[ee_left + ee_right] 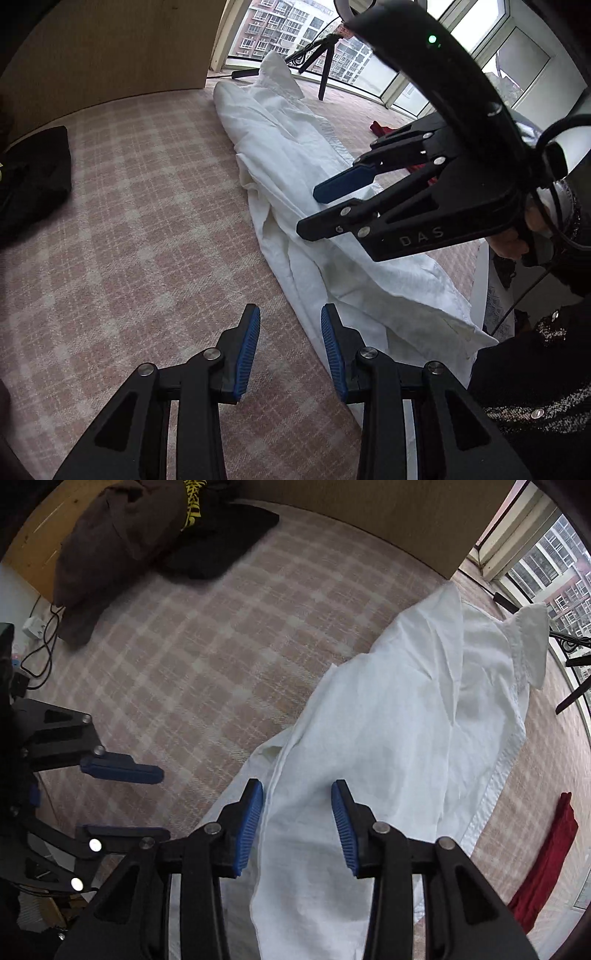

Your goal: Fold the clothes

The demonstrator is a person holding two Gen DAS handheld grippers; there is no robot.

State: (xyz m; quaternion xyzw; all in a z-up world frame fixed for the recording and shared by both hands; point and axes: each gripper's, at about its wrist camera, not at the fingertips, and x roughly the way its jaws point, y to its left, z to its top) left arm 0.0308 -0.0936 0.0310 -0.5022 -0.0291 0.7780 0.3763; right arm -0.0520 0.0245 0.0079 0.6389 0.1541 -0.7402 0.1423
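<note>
Right wrist: gripper [297, 794] agape above white shirt [406, 720].

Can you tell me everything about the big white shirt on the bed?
The white shirt is thin, wrinkly cloth with stitched hems and a stiff collar at the far end by the window. It lies bunched into a long strip on the pink checked bedcover, not yet folded. The right gripper is open above it; the left gripper is open beside its near edge. Neither grips it.
</note>
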